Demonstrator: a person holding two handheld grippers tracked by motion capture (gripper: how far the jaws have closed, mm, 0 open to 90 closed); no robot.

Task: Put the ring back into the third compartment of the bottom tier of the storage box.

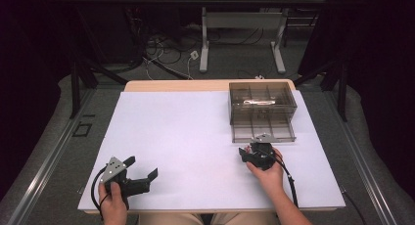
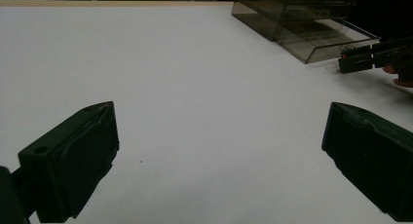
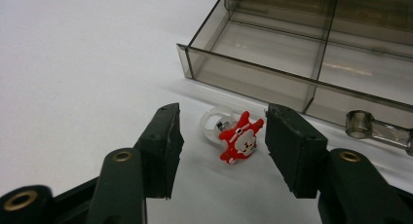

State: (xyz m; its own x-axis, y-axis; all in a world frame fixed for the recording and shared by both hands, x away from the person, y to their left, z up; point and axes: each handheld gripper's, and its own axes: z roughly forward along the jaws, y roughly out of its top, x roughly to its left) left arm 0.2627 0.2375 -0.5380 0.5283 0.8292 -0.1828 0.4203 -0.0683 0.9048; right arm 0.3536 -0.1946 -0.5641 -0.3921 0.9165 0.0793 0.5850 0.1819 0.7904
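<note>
A small toy ring [image 3: 238,140], a clear band with a red and white figure on it, lies on the white table just in front of the pulled-out drawer [image 3: 272,83]. My right gripper [image 3: 225,136] is open, one jaw on each side of the ring without touching it. In the high view the right gripper [image 1: 254,147] sits at the drawer's [image 1: 263,128] front edge. My left gripper [image 1: 142,167] is held near the front left of the table. Its jaws [image 2: 219,121] stand wide open with nothing between them.
A smoked clear drawer box [image 1: 263,100] stands at the back right. Its lower drawer is open, split into compartments, with a clear handle [image 3: 361,124] at the front. The white mat [image 1: 186,137] covers the table. The right gripper [image 2: 370,56] appears far off beside the drawer [image 2: 321,39].
</note>
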